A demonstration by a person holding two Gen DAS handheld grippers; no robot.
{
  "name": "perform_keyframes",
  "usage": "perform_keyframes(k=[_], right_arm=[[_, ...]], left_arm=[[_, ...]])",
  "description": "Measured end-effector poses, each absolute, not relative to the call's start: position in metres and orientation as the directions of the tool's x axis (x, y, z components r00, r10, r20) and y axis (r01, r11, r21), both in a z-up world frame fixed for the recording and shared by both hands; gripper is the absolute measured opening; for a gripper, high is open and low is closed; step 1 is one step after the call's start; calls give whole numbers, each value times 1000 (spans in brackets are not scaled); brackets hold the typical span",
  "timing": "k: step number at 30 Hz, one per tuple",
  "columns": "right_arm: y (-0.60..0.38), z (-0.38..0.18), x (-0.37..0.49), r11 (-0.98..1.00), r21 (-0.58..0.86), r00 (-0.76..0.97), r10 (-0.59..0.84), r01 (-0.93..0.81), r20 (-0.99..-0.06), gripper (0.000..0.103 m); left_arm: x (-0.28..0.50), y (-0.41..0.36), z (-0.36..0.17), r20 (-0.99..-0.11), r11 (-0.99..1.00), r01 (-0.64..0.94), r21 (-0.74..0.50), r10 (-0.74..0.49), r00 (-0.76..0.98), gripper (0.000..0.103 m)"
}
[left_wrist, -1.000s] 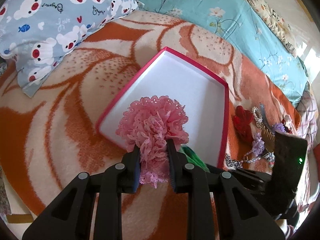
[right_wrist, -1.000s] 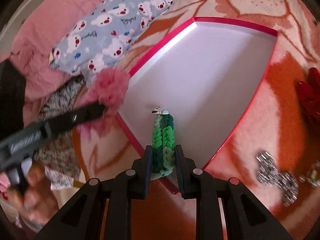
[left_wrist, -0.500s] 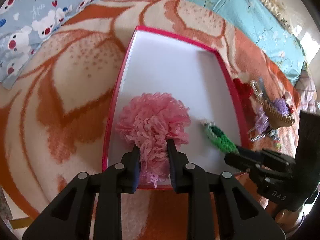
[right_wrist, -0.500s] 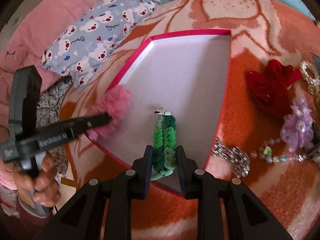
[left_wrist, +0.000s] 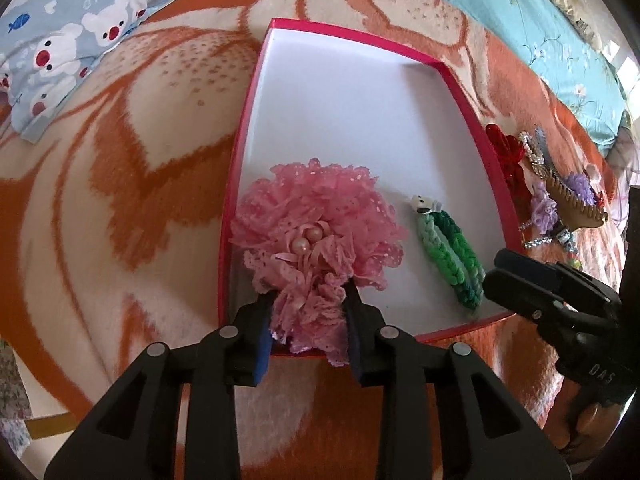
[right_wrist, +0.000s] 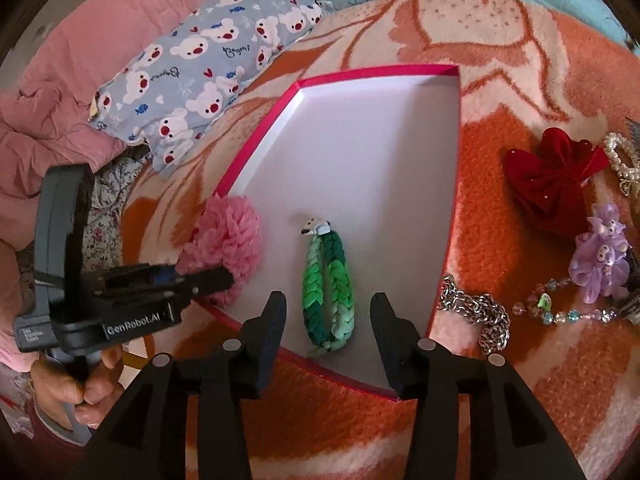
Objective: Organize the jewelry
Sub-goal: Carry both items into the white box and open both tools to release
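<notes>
Where the white floor of the shallow red-rimmed box (left_wrist: 256, 80) meets its near wall, the left gripper (left_wrist: 308, 308) pinches the lower frills of a pink lace flower (left_wrist: 316, 224), a ruffled, perforated pompom with two pearly beads at its heart; the bloom rests on the box floor in the near left corner and its tail hangs over the rim. The right gripper (right_wrist: 330, 316) stands wide, its flat dark fingers (right_wrist: 276, 320) either side of, and apart from, a green braided bracelet (right_wrist: 330, 284) that lies loose on the box floor near the front edge. The braid is plaited cord shading from dark to pale green, folded into a long loop with a small white charm at its far end; the charm's shape is too small to make out. The box sits on a fuzzy orange and cream blanket (right_wrist: 500, 40). Right of the box, on the blanket, lie a red velvet bow (right_wrist: 554, 180), a lilac fabric flower (right_wrist: 600, 264), a heavy silver chain (right_wrist: 476, 312) touching the box's outer wall, and a string of clear and blue beads (right_wrist: 560, 308). A pearl piece at the right margin is cut off. A bear-print pillow (right_wrist: 200, 80) lies beyond the box
</notes>
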State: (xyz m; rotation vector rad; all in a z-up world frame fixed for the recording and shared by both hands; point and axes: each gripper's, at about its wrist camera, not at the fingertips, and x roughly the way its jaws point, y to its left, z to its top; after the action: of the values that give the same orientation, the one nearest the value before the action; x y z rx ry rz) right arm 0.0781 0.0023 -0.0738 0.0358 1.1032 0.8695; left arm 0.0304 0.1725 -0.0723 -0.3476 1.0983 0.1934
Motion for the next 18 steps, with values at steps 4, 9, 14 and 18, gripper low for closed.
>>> perform_keyframes(k=[4, 9, 14, 18], right_arm=[[-6, -64, 73, 674, 441, 183, 646, -593, -741, 46], [-27, -50, 69, 682, 450, 217, 659, -577, -720, 50], [-62, -40, 66, 711, 454, 271, 655, -537, -706, 55], [-96, -37, 66, 747, 448, 316, 632, -491, -708, 56]], left_arm=[[26, 169, -64, -886, 926, -328, -187, -15, 464, 58], [20, 161, -51, -872, 932, -318, -171, 7, 489, 64], [17, 151, -36, -855, 940, -298, -164, 15, 518, 78], [17, 142, -27, -844, 945, -280, -170, 8, 537, 80]])
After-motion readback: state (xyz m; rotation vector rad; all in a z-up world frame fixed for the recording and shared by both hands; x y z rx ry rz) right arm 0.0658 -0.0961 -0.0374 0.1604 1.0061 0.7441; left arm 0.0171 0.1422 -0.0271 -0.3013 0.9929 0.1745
